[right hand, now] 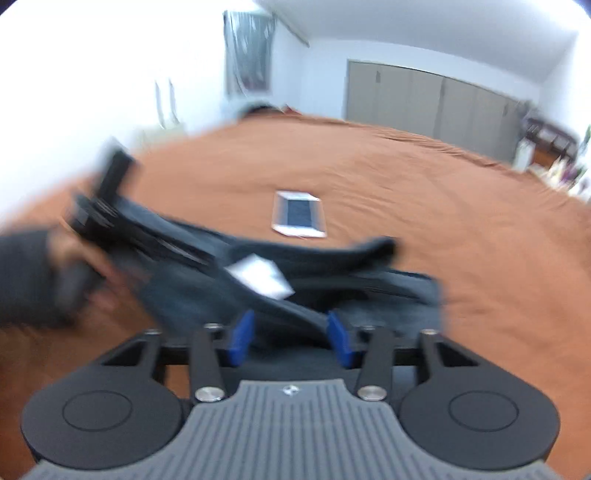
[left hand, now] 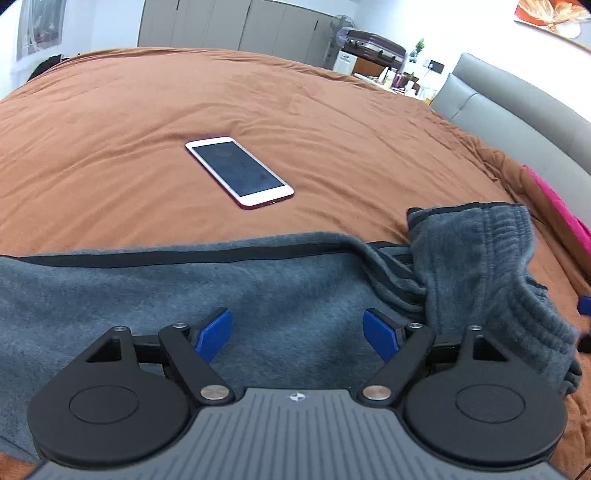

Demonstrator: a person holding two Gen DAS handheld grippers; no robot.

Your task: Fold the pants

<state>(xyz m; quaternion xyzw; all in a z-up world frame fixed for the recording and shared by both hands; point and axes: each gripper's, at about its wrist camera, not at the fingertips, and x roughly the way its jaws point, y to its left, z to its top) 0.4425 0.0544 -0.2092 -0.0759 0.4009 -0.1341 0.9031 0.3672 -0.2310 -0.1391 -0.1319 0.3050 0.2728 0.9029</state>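
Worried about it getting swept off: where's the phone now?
The phone lies flat mid-bed on the brown bedspread, just beyond the grey pants, untouched.

Place: we are in a home bedroom.
Bed: a wide bed (left hand: pixel 332 122) under a rust-brown cover, with a grey padded headboard (left hand: pixel 517 125).
Storage: we see grey wardrobe doors (left hand: pixel 236 26) along the far wall.
Wall: a framed picture (left hand: pixel 554 18).
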